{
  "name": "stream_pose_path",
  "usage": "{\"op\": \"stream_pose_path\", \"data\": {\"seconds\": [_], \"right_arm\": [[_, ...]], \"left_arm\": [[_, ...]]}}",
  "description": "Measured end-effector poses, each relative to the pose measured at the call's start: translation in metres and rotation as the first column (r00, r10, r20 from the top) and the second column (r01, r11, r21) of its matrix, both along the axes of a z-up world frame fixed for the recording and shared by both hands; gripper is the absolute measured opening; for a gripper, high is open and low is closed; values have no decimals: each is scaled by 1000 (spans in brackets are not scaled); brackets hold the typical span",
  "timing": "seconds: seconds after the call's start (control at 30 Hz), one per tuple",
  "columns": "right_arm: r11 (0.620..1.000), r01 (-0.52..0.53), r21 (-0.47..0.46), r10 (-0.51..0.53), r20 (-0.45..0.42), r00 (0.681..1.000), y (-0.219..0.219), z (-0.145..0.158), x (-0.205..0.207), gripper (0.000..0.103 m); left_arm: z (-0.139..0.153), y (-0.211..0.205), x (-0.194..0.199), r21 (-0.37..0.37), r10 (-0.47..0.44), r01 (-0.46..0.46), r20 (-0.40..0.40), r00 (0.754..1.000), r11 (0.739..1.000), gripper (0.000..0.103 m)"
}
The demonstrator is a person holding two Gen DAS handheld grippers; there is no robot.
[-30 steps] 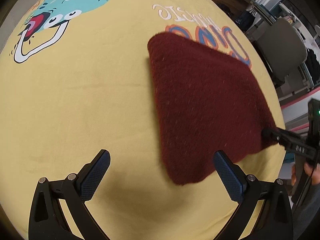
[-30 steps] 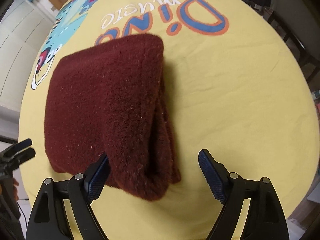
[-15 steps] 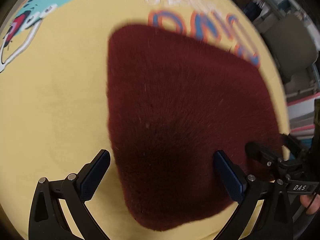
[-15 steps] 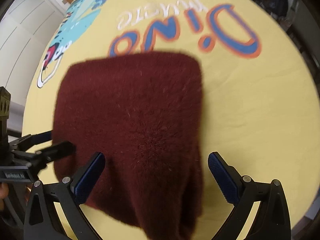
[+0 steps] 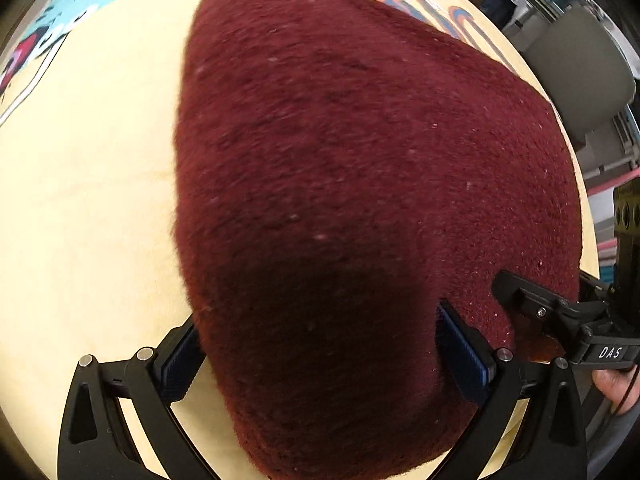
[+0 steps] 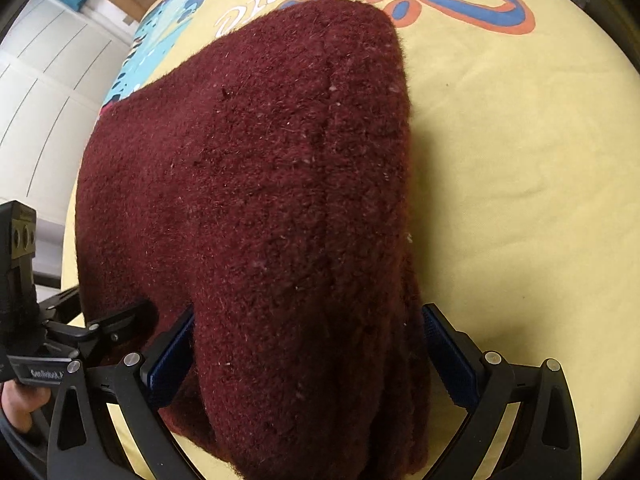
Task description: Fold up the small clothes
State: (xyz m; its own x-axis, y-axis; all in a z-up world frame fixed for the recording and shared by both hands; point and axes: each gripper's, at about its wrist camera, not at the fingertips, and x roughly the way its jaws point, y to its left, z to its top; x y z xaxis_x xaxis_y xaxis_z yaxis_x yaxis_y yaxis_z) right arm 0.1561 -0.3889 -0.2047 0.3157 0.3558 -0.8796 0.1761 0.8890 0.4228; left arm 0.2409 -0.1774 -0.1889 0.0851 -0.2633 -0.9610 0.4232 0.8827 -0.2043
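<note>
A dark red fleece garment (image 5: pixel 340 140), folded into a thick pad, lies on a yellow cloth (image 5: pixel 80 200) printed with a dinosaur and letters. My left gripper (image 5: pixel 316 320) points steeply down, open, its blue pads (image 5: pixel 460 352) straddling the garment's near end. In the right wrist view the garment (image 6: pixel 260 160) bulges up between the wide jaws of my right gripper (image 6: pixel 308 314), which are closing slightly; the pads (image 6: pixel 448 356) flank the fleece without squeezing it. Each gripper shows in the other's view: the right (image 5: pixel 560 312), the left (image 6: pixel 100 328).
The yellow cloth (image 6: pixel 520 160) stretches away to the right of the garment. A grey chair (image 5: pixel 580 60) stands past the table's right edge, and white cupboard doors (image 6: pixel 48 80) are beyond its left edge. A person's hand (image 5: pixel 612 384) holds the right gripper's handle.
Both grippers have come down onto the garment, which now fills both views. Their jaws, earlier short of it, now straddle its near edge. The right jaws stand wider than a second ago.
</note>
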Motion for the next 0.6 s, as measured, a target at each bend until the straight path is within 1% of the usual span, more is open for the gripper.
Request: {"op": "stream_pose_path", "data": {"seconds": [0.03, 0.07, 0.1, 0.13, 0.17, 0.2, 0.23, 0.27, 0.3, 0.37, 0.43, 0.6], "right_arm": [[1000, 1, 7, -1, -3, 1000, 0, 0, 0, 96], [1000, 4, 31, -4, -2, 1000, 1, 1, -1, 87], [999, 11, 51, -11, 1, 1000, 1, 1, -2, 81], [998, 16, 56, -16, 4, 1000, 1, 2, -3, 79], [998, 20, 61, -21, 8, 1000, 2, 4, -5, 74], [997, 25, 67, -26, 14, 1000, 3, 5, -7, 66], [997, 29, 74, -31, 21, 999, 3, 6, -10, 63], [996, 36, 77, -38, 30, 999, 5, 9, -13, 58], [997, 39, 66, -41, 40, 998, 7, 13, -16, 53], [999, 39, 29, -40, 53, 998, 13, 25, -20, 48], [999, 43, 3, -43, 69, 997, 18, 41, -23, 47], [999, 30, -21, -26, 173, 985, 36, 96, -31, 46]], "left_arm": [[0, 0, 0, -11, -9, 9, -2, 1000, 1000, 98], [0, 1, 0, -24, -9, 9, -7, 1000, 1000, 91], [1, 2, 0, -32, -8, 7, -9, 1000, 999, 87], [2, 2, 0, -34, -16, 16, -4, 1000, 999, 84], [3, 1, -2, -39, -28, 29, 7, 1000, 999, 76], [7, 1, -4, -51, -44, 45, 24, 999, 998, 65], [10, 0, -7, -51, -57, 60, 43, 997, 997, 61], [14, -1, -9, -48, -70, 73, 57, 996, 996, 54], [18, -2, -10, -46, -78, 81, 66, 995, 996, 50], [30, 1, -11, -59, -92, 97, 83, 992, 993, 46], [47, 8, -11, -92, -107, 117, 102, 989, 989, 45], [96, 46, -9, -187, -93, 124, 166, 982, 975, 45]]}}
